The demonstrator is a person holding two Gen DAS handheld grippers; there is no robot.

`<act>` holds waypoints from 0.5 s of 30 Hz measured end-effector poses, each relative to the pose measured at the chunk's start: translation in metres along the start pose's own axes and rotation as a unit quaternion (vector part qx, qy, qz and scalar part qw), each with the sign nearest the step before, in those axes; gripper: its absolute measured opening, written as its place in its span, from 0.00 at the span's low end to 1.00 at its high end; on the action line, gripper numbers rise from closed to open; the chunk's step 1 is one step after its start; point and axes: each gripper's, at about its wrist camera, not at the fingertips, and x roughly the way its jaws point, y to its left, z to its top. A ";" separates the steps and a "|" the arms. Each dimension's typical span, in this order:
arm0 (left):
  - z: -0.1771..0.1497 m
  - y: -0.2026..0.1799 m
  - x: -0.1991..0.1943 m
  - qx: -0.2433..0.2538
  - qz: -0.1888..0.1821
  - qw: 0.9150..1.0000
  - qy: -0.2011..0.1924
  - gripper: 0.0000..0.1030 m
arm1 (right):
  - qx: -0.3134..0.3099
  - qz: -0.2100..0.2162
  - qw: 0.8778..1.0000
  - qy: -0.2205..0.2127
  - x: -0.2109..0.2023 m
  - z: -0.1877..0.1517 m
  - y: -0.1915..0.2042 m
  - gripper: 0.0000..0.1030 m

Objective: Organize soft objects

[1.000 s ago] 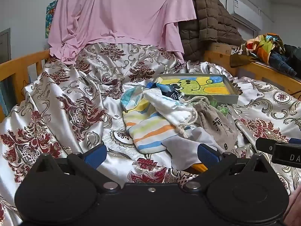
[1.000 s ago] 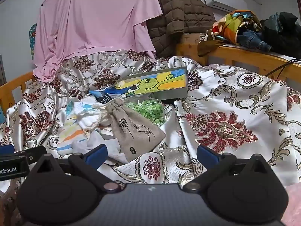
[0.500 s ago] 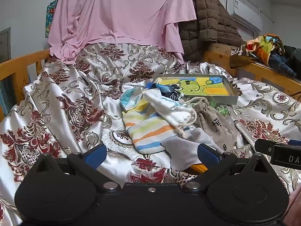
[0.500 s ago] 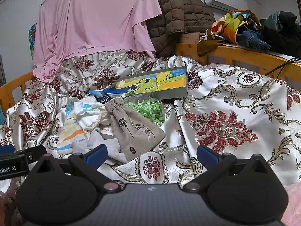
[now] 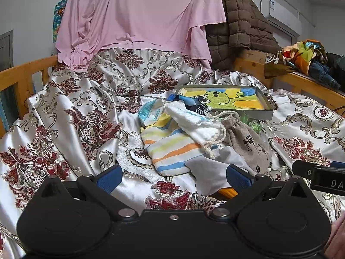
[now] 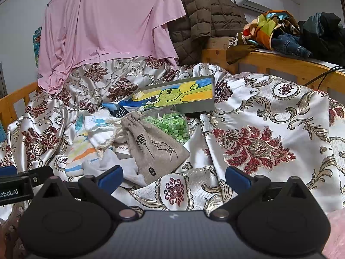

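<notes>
A heap of soft things lies mid-bed: a striped cloth [image 5: 168, 149], a white drawstring pouch [image 5: 194, 123] across it, a grey linen pouch [image 5: 248, 142] with black print, a pale grey cloth [image 5: 211, 172], and a clear bag of green bits [image 6: 170, 125]. Behind them sits a shallow box [image 5: 224, 99] with a green cartoon lining. My left gripper [image 5: 174, 178] is open just short of the heap's near edge, nothing between its fingers. My right gripper [image 6: 174, 177] is open too, the linen pouch [image 6: 151, 149] in front of its left finger.
The bed is covered by a shiny floral satin spread [image 5: 75, 129]. A pink sheet [image 5: 138, 17] and a brown quilted jacket [image 5: 239, 28] hang at the back. Wooden rails [image 5: 23, 73] run along both sides; clothes [image 6: 280, 32] are piled on the right ledge.
</notes>
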 end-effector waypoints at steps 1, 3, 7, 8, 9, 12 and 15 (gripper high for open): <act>0.000 0.000 0.000 0.000 0.000 1.000 0.000 0.99 | 0.000 0.000 1.000 0.000 0.000 0.000 0.000 1.00; 0.000 0.000 0.000 0.000 0.000 1.000 0.000 0.99 | 0.000 0.000 1.000 0.000 0.000 0.000 0.000 1.00; -0.001 0.000 0.001 -0.002 0.001 1.000 0.001 0.99 | 0.000 0.000 1.000 0.000 0.000 0.000 0.000 1.00; -0.001 0.001 0.001 -0.002 0.001 1.000 0.001 0.99 | 0.000 0.000 1.000 0.001 0.000 0.000 0.000 1.00; -0.001 0.001 0.002 -0.002 0.001 1.000 0.000 0.99 | 0.000 0.000 1.000 0.001 0.000 0.000 0.000 1.00; -0.001 0.001 0.002 -0.002 0.000 1.000 0.000 0.99 | 0.000 0.000 1.000 0.001 0.000 0.000 0.000 1.00; -0.001 0.001 0.002 -0.001 0.000 1.000 0.001 0.99 | 0.001 0.000 1.000 0.001 0.000 0.000 0.000 1.00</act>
